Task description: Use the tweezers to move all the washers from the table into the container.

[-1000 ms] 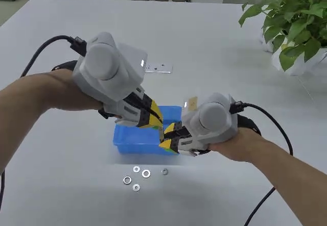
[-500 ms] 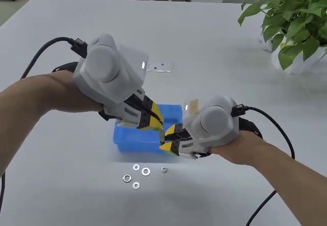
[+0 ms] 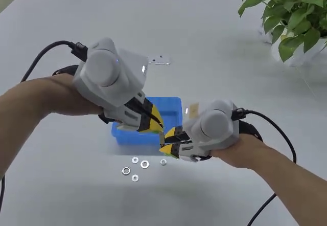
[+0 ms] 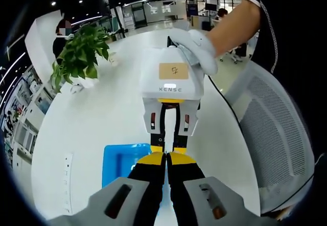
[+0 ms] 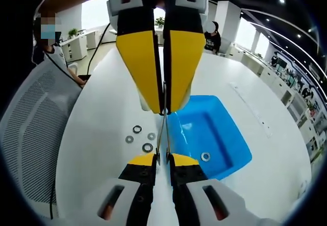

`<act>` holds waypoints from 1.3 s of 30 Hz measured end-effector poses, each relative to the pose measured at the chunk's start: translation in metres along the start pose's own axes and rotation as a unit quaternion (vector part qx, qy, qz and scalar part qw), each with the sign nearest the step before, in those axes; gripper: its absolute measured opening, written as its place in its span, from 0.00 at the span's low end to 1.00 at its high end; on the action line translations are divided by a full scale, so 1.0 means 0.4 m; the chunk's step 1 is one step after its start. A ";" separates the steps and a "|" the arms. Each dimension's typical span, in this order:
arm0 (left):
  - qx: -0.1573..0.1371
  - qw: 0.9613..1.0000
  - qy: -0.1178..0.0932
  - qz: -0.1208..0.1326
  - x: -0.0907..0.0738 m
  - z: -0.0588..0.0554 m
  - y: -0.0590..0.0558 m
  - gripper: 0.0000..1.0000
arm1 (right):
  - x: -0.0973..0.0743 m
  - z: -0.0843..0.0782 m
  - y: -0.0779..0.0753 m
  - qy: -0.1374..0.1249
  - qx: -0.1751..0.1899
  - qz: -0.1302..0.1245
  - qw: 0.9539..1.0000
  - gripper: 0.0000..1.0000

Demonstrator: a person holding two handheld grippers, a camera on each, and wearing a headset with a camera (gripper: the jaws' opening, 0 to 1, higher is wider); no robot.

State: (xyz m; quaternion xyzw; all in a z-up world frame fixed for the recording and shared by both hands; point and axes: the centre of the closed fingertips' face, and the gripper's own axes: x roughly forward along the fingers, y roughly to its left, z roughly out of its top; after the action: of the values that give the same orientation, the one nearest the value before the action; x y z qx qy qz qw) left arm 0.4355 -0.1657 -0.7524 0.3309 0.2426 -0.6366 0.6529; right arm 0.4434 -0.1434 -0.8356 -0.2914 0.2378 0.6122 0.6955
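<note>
Blue container holds one washer. Five more washers lie on the counter just beside it. Left tongs and right tongs both pinch the tweezers, so most of the work remains.

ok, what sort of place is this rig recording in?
Probably an open-plan office or lab: a large white table as the workbench, a mesh office chair beside it, and a potted plant standing on the table's far corner.
</note>
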 end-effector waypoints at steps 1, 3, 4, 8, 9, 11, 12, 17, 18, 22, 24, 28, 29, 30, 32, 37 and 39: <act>-0.001 1.000 -0.001 -0.001 0.003 -0.003 -0.003 0.05 | 0.003 -0.003 0.003 0.001 0.000 0.001 1.000 0.12; -0.004 1.000 -0.002 -0.004 0.007 -0.007 -0.006 0.05 | 0.007 -0.009 0.009 0.003 0.001 0.005 1.000 0.13; -0.004 1.000 -0.002 -0.005 0.010 -0.009 -0.009 0.05 | 0.008 -0.011 0.011 0.003 0.001 0.005 1.000 0.13; -0.007 1.000 -0.003 -0.010 0.019 -0.017 -0.016 0.05 | 0.015 -0.021 0.020 0.006 0.002 0.011 1.000 0.13; -0.009 1.000 -0.003 -0.012 0.021 -0.018 -0.018 0.05 | 0.017 -0.022 0.021 0.007 0.003 0.012 1.000 0.13; -0.011 1.000 -0.004 -0.015 0.025 -0.021 -0.020 0.05 | 0.019 -0.026 0.023 0.008 0.004 0.013 1.000 0.13; -0.011 1.000 -0.004 -0.016 0.027 -0.023 -0.020 0.05 | 0.021 -0.029 0.026 0.009 0.005 0.015 1.000 0.13; -0.015 1.000 -0.004 -0.021 0.036 -0.031 -0.025 0.05 | 0.028 -0.038 0.035 0.010 0.008 0.018 1.000 0.13; -0.016 1.000 -0.004 -0.022 0.038 -0.032 -0.026 0.05 | 0.029 -0.040 0.036 0.011 0.009 0.019 1.000 0.13; -0.016 0.999 -0.004 -0.028 0.046 -0.038 -0.031 0.05 | 0.035 -0.048 0.040 0.012 0.012 0.023 1.000 0.13; -0.016 0.999 -0.002 -0.029 0.048 -0.041 -0.032 0.05 | 0.038 -0.052 0.043 0.014 0.011 0.025 1.000 0.13; -0.015 0.999 0.000 -0.030 0.052 -0.047 -0.033 0.05 | 0.044 -0.056 0.042 0.015 0.013 0.027 0.999 0.13; -0.015 0.999 0.000 -0.030 0.053 -0.048 -0.033 0.05 | 0.044 -0.057 0.042 0.015 0.013 0.028 0.999 0.13; -0.016 0.999 -0.001 -0.031 0.054 -0.048 -0.033 0.05 | 0.045 -0.057 0.043 0.014 0.013 0.028 0.999 0.13; -0.015 0.999 0.000 -0.031 0.056 -0.050 -0.033 0.05 | 0.046 -0.057 0.042 0.014 0.014 0.028 0.999 0.13; -0.015 0.999 -0.005 -0.031 0.058 -0.045 -0.031 0.05 | 0.047 -0.058 0.040 0.013 0.017 0.028 0.999 0.13; -0.016 0.999 -0.007 -0.032 0.060 -0.043 -0.033 0.05 | 0.045 -0.058 0.040 0.013 0.017 0.027 0.999 0.13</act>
State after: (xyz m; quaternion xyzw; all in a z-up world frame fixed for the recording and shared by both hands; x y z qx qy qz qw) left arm 0.4261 -0.1687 -0.7830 0.3085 0.2588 -0.6558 0.6386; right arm 0.4306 -0.1454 -0.8667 -0.2805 0.2652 0.6229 0.6805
